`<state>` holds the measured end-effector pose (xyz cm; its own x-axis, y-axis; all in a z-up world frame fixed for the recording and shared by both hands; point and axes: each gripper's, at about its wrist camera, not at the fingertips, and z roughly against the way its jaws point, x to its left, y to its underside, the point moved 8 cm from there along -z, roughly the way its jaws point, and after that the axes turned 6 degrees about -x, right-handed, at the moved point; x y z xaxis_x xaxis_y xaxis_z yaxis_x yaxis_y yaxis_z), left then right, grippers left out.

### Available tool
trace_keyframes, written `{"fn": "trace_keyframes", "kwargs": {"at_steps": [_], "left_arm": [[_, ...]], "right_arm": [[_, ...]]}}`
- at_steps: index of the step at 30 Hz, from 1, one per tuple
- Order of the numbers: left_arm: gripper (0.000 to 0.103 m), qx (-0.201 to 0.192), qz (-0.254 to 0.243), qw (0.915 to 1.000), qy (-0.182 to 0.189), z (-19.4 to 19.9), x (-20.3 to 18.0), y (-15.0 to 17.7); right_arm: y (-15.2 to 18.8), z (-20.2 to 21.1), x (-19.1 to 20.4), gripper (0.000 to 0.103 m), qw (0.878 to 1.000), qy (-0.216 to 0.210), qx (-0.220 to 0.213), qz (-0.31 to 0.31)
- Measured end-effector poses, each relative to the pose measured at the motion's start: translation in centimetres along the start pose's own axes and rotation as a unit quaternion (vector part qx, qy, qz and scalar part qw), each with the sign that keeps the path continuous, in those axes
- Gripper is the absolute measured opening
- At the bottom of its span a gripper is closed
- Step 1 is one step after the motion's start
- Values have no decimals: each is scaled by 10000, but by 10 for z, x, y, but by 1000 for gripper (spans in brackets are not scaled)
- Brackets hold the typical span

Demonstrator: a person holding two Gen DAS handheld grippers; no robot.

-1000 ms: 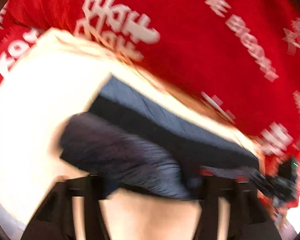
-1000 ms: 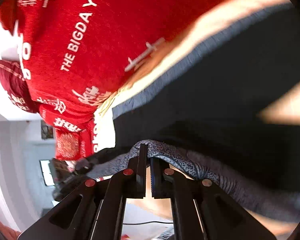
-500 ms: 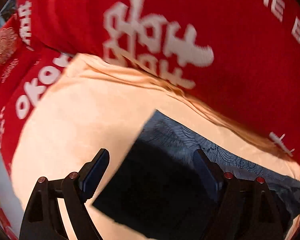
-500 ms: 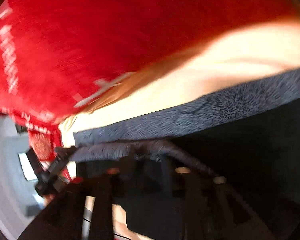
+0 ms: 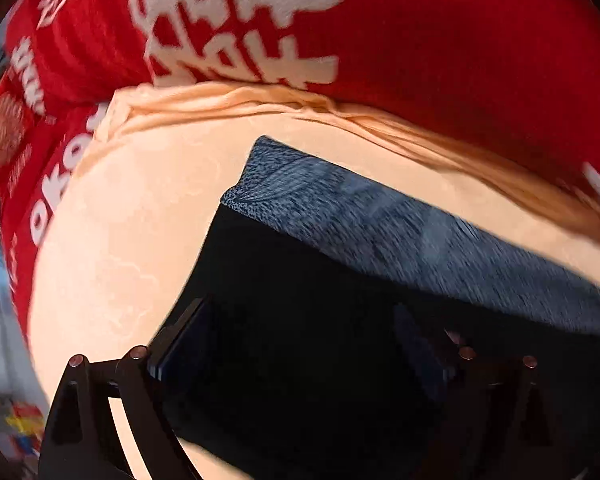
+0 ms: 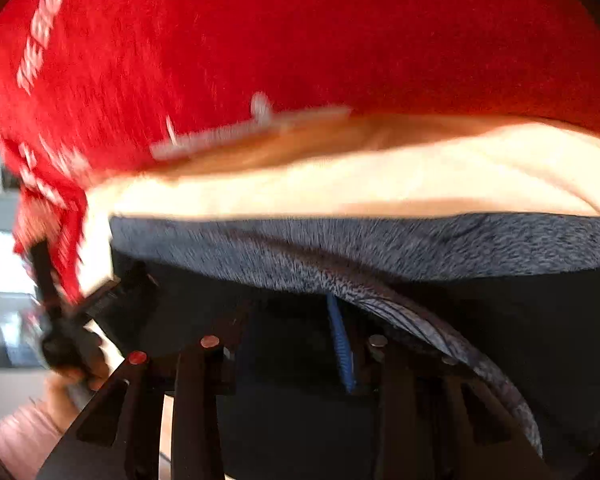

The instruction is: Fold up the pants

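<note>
Dark pants (image 5: 340,320) lie folded on a peach sheet (image 5: 132,240), their grey heathered band (image 5: 400,232) running left to right along the far edge, just short of a red printed blanket (image 5: 420,60) bunched behind it.

The left gripper (image 5: 300,344) points steeply down over the pants' left end, its jaws wide and opening, with dark cloth lying under the gap but no pad visibly pressing on it. The left finger (image 5: 172,344) sits right at the garment's left edge, where cloth meets sheet.

The right gripper (image 6: 292,344) hangs over the same fold further to the right, its jaws partly apart and closing slightly. A raised grey fold of cloth (image 6: 400,304) curves past its right finger (image 6: 340,344), though blur hides whether the pads touch it.

The pants' long axis runs across both grippers, left to right. Each gripper stands near one end of it, so the next fold probably begins from the near edge, directly below both.
</note>
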<state>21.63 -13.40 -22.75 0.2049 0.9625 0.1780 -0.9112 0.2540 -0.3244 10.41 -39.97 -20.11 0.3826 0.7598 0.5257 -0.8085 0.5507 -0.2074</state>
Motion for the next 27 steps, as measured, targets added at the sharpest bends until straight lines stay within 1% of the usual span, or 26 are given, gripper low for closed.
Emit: {"fn": "trace_keyframes", "kwargs": {"at_steps": [1, 2, 3, 4, 5, 6, 7, 8, 10, 11, 13, 16, 18, 19, 21, 22, 23, 24, 25, 26, 27], "left_arm": [[93, -26, -161, 9999, 12, 9, -4, 3], [93, -38, -430, 9991, 37, 22, -12, 10], [93, -29, -580, 9983, 75, 31, -18, 17], [93, -15, -769, 9969, 159, 42, -30, 29], [93, -1, -862, 9961, 200, 49, -38, 34], [93, 56, -1058, 9939, 305, 60, -54, 49], [93, 84, -1144, 9927, 367, 65, -62, 54], [93, 100, -1270, 9908, 458, 77, -77, 66], [93, 45, -1476, 9868, 664, 93, -102, 80], [93, 43, -1607, 9835, 832, 103, -122, 91], [93, 59, -1794, 9785, 1017, 110, -146, 101], [93, 29, -2181, 9660, 1392, 130, -188, 117], [93, -23, -2460, 9531, 1761, 145, -220, 128], [93, -48, -2549, 9482, 1895, 150, -233, 133], [93, 17, -2713, 9367, 2213, 161, -264, 144], [93, 69, -2724, 9340, 2310, 161, -269, 146], [93, 142, -2669, 9295, 2543, 170, -282, 151], [93, 198, -2589, 9259, 2743, 176, -291, 154], [93, 264, -2543, 9225, 2893, 180, -297, 157], [93, 376, -2544, 9159, 3081, 187, -310, 163], [93, 425, -2582, 9130, 3129, 187, -314, 165]], "right_arm": [[1, 12, 2, 40, 9999, -42, -125, 57], [6, 27, 1, 43, 9998, -77, -162, 93], [12, 36, -3, 49, 9998, -92, -145, 50], [20, 46, -10, 50, 9999, -103, -125, -50], [31, 57, -17, 50, 9997, -130, -90, -204], [43, 66, -25, 50, 9993, -165, -48, -341], [57, 77, -33, 50, 9987, -168, -46, -485], [64, 85, -41, 50, 9982, -155, -62, -570], [94, 108, -64, 50, 9963, -51, -108, -851], [103, 114, -70, 50, 9953, -39, -133, -959], [128, 132, -91, 50, 9912, -35, -171, -1310], [170, 160, -124, 50, 9835, 336, -280, -1755], [193, 180, -145, 50, 9769, 620, -365, -2013], [206, 190, -156, 50, 9722, 775, -417, -2170], [235, 211, -175, 50, 9594, 1089, -574, -2538], [247, 219, -181, 50, 9533, 1215, -679, -2681], [261, 228, -190, 50, 9462, 1303, -793, -2854], [277, 234, -200, 50, 9375, 1414, -844, -3066], [289, 238, -206, 50, 9317, 1467, -865, -3208], [307, 243, -215, 50, 9241, 1516, -931, -3383], [317, 246, -219, 50, 9192, 1551, -985, -3483]]}}
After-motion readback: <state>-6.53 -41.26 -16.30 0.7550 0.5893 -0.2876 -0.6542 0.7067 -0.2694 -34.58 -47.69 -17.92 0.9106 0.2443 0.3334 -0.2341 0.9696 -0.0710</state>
